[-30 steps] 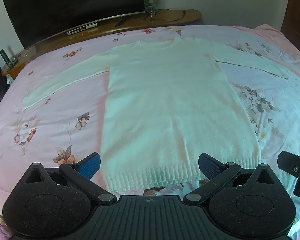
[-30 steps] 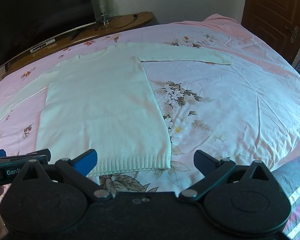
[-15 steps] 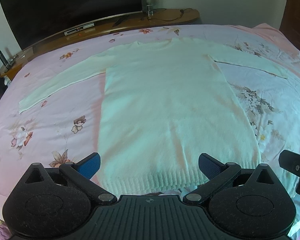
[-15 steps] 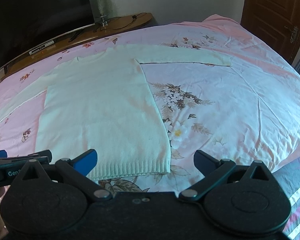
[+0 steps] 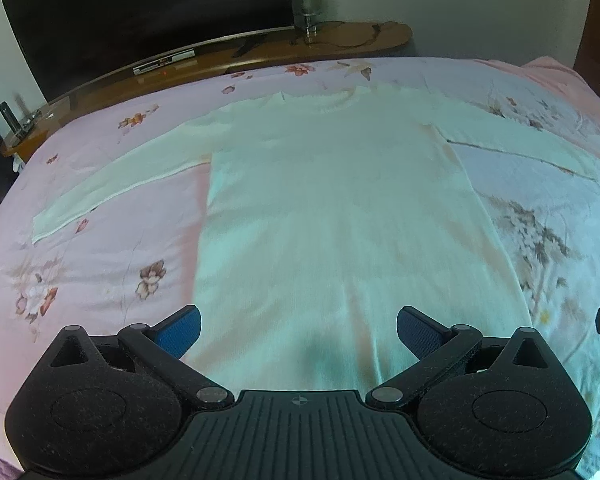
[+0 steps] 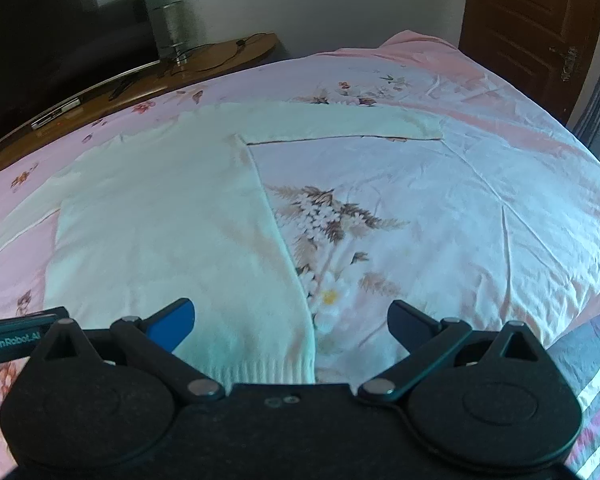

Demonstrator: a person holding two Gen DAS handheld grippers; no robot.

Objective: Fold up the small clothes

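While the sweater (image 5: 340, 216) lies flat on the bed (image 6: 480, 200), sleeves spread, bring your wide-open left gripper (image 5: 298, 330) and right gripper (image 6: 290, 326) onto the hem corners (image 6: 300, 368) and pinch evenly.

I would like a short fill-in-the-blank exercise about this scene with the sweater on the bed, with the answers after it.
1. The white sweater lies flat with both sleeves spread out on the ____ floral bedsheet.
2. The left gripper and the right gripper are both ____, holding nothing.
3. Behind the bed, a large dark ____ stands on the wooden cabinet.
4. In the right wrist view, a brown wooden ____ shows at the upper right.

Answers: pink; open; television; door
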